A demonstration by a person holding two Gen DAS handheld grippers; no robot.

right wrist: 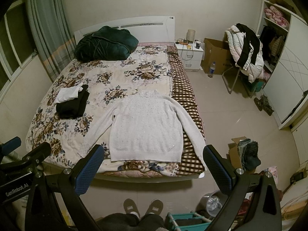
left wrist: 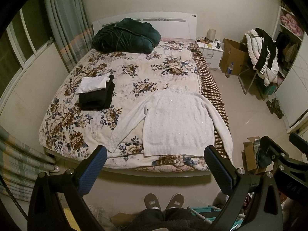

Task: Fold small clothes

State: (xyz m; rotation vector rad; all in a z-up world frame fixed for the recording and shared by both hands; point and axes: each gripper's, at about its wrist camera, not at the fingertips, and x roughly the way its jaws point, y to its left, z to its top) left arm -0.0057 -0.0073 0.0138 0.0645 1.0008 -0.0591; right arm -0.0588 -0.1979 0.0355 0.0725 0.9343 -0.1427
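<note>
White sweater [left wrist: 178,119] lies flat at center frame on the bed [left wrist: 123,71]; left gripper [left wrist: 155,168] and right gripper [right wrist: 154,166] hover wide open, empty.

bed [left wrist: 100,65]: filled frame centre, floral blanket on top, checked cover along its right edge | white sweater [left wrist: 177,119]: lay flat, lower centre-right, sleeves spread, right sleeve hanging over the bed's edge | folded pile [left wrist: 96,94]: left of centre, white garment atop black | dark green quilt [left wrist: 125,35]: bundled by the headboard, upper centre-left
</note>
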